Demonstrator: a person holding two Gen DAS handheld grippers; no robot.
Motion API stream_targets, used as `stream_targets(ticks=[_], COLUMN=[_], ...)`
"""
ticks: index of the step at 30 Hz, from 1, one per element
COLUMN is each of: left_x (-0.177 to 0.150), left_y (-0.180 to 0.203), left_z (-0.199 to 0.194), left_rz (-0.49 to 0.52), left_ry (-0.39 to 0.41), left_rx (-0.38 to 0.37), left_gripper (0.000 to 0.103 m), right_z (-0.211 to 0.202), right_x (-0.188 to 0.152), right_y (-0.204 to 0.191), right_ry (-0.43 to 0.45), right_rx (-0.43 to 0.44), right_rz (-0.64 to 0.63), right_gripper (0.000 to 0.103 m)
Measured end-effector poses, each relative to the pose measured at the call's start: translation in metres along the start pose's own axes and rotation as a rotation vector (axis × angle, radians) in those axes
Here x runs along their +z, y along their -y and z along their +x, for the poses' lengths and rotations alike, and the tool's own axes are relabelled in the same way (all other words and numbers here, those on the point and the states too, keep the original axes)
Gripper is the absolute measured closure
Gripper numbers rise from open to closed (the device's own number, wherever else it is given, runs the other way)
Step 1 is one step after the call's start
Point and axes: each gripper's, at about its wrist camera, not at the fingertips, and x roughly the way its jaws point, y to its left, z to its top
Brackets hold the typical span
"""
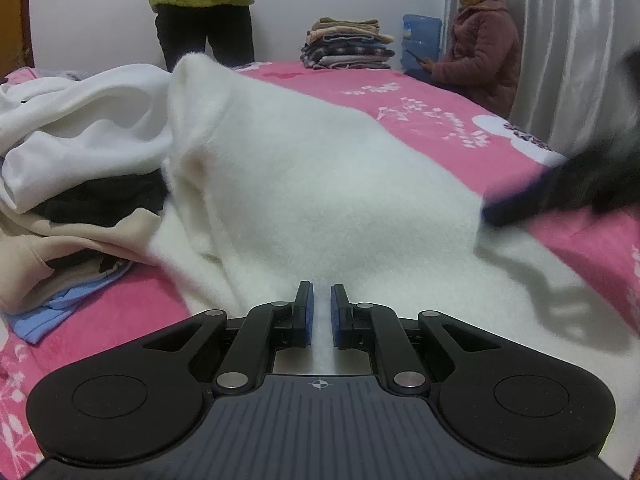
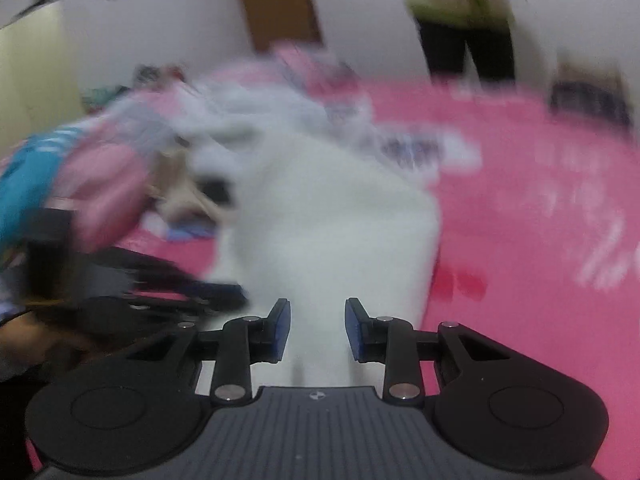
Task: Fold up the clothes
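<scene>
The left gripper (image 1: 321,292) has its fingers clenched on a ridge of the white fleece garment (image 1: 320,184). The right gripper (image 2: 317,308) has its fingers closing around the same garment without pressing it. The garment lies on the pink bed (image 1: 440,108), with a heap of unfolded clothes (image 1: 72,184) to its left and a folded stack (image 1: 348,44) at the far edge.

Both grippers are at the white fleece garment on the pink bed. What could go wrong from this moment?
1. The left gripper pinches only a thin edge of the white fleece garment, so it may slip free when pulled.
2. The right gripper is blurred, jaws not pressing yet; it may catch a poor fold.
3. The pile of unfolded clothes touches the fleece and may be dragged along.
</scene>
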Motion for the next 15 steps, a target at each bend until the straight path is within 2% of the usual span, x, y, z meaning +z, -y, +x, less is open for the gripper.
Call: stream_targets(ticks=[3,6,8,11,12,15], left_x=[-0.001,0.002,0.003,0.007,0.010,0.018], left_y=[0.000,-0.002,-0.005,-0.012,-0.015,-0.029], left_z=[-0.001,0.002,0.002,-0.004,-0.007,-0.019], left_rz=[0.011,0.001,-0.030,-0.071,-0.097,-0.224], left_ry=[0.000,-0.010,-0.013,-0.041,-0.059,-0.081], left_rx=[-0.006,-0.015,-0.029,-0.058,-0.077,-0.156], left_gripper=[0.094,0.094,0.094,0.090,0.082,0.054], right_z=[-0.014,-0.035,-0.047,-0.053,-0.054,-0.061], right_x=[-0.028,-0.054,-0.075,-0.077,-0.077,-0.063], right_y=[-0.016,-0.015,-0.001,0.005,0.007,-0.001], right_ry=[0.011,-0.080,-0.073,-0.058,-0.054,-0.049], right_rx=[-0.089,-0.091,-0.061,-0.031,-0.021,-0.012], right_rz=[-0.111,-0.048,0.070,0.173,0.205,0.162], right_gripper=[0.071,0.066,0.062,0.063,0.063,0.063])
